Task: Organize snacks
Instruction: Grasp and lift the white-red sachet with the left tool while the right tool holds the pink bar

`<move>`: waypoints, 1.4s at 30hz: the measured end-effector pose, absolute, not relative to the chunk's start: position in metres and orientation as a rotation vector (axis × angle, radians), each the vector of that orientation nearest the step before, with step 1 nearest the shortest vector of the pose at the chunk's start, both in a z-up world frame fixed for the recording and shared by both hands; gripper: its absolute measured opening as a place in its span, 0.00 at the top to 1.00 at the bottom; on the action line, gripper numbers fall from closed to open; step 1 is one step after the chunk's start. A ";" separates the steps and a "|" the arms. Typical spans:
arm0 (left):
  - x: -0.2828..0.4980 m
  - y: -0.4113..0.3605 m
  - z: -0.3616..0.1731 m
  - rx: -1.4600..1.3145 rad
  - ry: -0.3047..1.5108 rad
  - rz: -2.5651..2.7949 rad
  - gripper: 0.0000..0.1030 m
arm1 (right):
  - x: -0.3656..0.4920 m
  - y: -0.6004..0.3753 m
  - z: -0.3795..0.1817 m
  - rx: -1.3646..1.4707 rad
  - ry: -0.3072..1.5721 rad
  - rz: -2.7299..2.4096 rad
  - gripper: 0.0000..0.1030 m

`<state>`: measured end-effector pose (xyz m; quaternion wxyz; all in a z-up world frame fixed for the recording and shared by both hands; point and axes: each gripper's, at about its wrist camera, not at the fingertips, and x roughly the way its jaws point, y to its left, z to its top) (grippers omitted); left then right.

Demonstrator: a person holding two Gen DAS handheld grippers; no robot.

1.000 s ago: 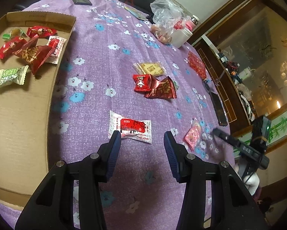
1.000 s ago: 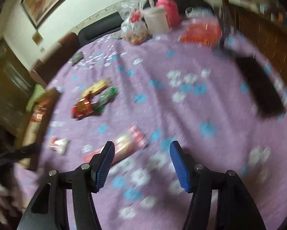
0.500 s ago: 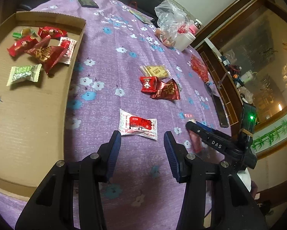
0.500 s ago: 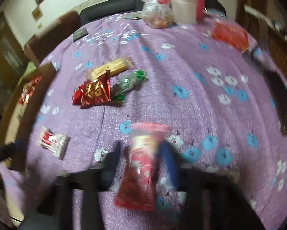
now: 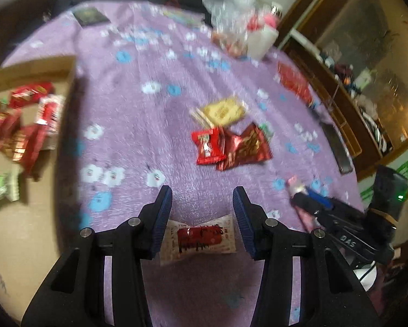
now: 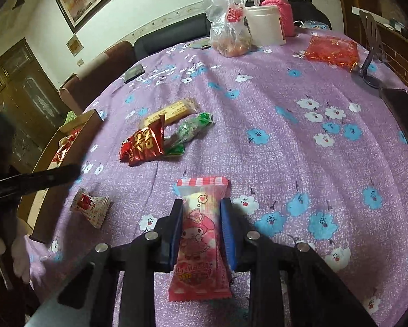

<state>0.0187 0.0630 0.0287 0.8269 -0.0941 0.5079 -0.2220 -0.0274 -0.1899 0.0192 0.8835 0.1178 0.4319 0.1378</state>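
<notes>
With the right tongs (image 6: 200, 229) clamped on the pink snack packet (image 6: 200, 241) and the left tongs (image 5: 202, 218) open astride the red-and-white packet (image 5: 198, 238) on the near table (image 5: 149, 125) — slick wrappers could slip free.

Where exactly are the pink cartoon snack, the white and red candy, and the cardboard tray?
pink cartoon snack (image 6: 200, 234), right wrist view, middle of wrapper.
white and red candy (image 5: 199, 236), left wrist view, red label centre.
cardboard tray (image 5: 26, 218), left wrist view, bare floor.
</notes>
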 end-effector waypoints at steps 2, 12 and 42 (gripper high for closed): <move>0.020 0.063 0.020 -0.220 1.136 -0.502 0.56 | -0.027 -0.191 0.019 0.246 0.898 0.290 0.71; -0.034 0.058 0.023 -0.178 1.171 -0.596 0.56 | -0.028 -0.196 0.016 0.278 0.896 0.307 0.70; -0.061 0.054 0.027 -0.029 0.973 -0.397 0.74 | -0.036 -0.157 0.020 -0.001 0.927 0.231 0.54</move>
